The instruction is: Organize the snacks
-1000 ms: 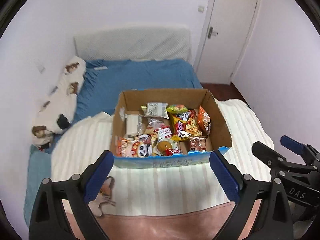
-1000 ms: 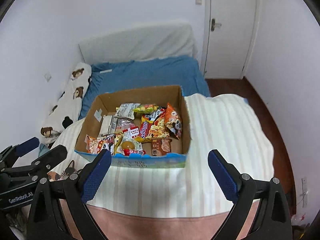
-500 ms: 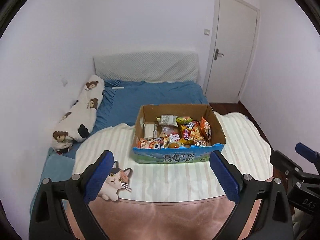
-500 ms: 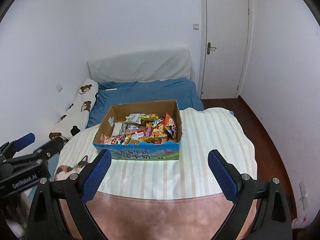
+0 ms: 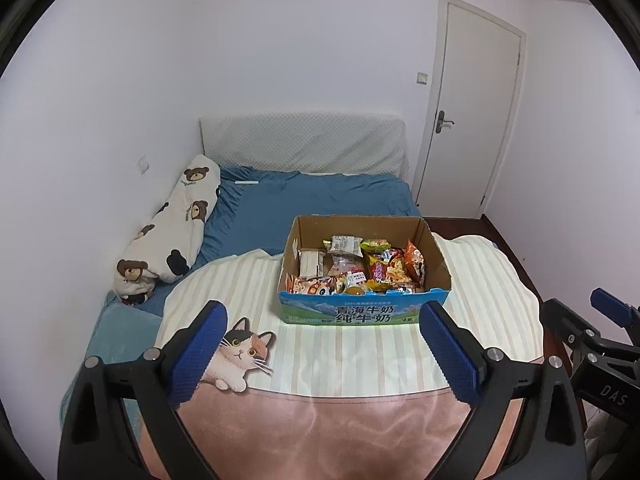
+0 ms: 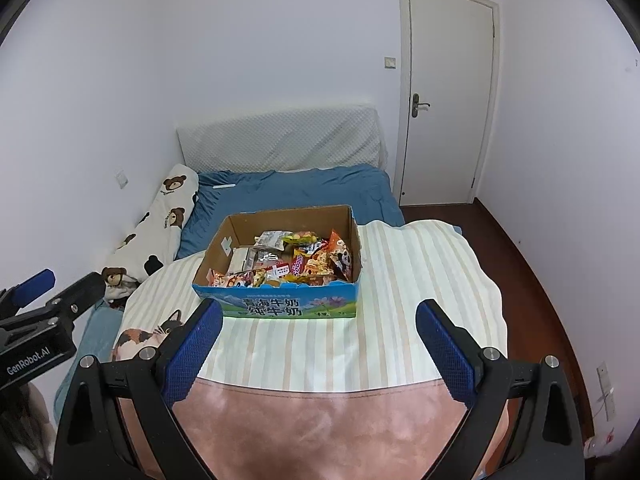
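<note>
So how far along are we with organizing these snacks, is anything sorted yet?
Nothing looks sorted yet. All the snack packets lie jumbled in the cardboard box on the striped blanket; none sit outside it. Nothing is in hand: the left gripper and right gripper are both open, empty and held short of the box. The whole sort is left, starting with picking a first packet.

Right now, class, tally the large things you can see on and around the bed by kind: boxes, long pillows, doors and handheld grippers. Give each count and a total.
Cardboard snack box: 1
Bear-print long pillow: 1
Door: 1
Grippers: 2, the left gripper and the right gripper, both open and empty
Total: 5
</note>
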### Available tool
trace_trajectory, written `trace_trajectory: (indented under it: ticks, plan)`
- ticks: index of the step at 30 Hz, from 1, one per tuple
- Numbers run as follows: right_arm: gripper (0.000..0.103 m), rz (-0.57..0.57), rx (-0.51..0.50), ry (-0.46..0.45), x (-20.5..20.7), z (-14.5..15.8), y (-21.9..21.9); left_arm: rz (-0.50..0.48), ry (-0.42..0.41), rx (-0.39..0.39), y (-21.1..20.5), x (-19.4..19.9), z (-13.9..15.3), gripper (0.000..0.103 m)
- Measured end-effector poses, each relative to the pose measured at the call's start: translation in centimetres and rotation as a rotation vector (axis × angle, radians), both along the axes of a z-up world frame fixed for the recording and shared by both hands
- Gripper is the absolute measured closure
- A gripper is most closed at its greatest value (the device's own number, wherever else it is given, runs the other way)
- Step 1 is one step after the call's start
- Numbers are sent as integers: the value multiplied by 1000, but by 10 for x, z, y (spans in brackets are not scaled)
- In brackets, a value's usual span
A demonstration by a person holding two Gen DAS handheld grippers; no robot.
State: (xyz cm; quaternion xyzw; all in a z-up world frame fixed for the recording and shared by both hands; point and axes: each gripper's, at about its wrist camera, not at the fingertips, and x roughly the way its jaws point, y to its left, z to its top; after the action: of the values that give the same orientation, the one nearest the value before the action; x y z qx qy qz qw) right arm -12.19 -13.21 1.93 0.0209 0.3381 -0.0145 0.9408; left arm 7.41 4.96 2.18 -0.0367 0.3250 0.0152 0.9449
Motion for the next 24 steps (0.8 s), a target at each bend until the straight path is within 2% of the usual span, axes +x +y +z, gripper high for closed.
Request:
trace_trajectory:
  ticks: [7, 9, 12, 14, 24]
  plan:
    - [4, -1, -15, -11, 7, -7, 7, 18, 6, 9, -2, 10, -11, 5]
    - [1, -5, -23, -8, 13, -11, 9, 16, 9, 18, -4, 16, -15, 5]
    - [1, -14, -25, -6, 26, -18, 10, 14, 6, 39, -8, 28, -23, 5]
    - [0, -24, -17, -8, 35, -22, 8, 13, 8, 39, -7, 36, -27, 0]
    - [0, -78, -26, 4, 85, -48, -1, -7, 25, 31, -12, 80, -47, 0]
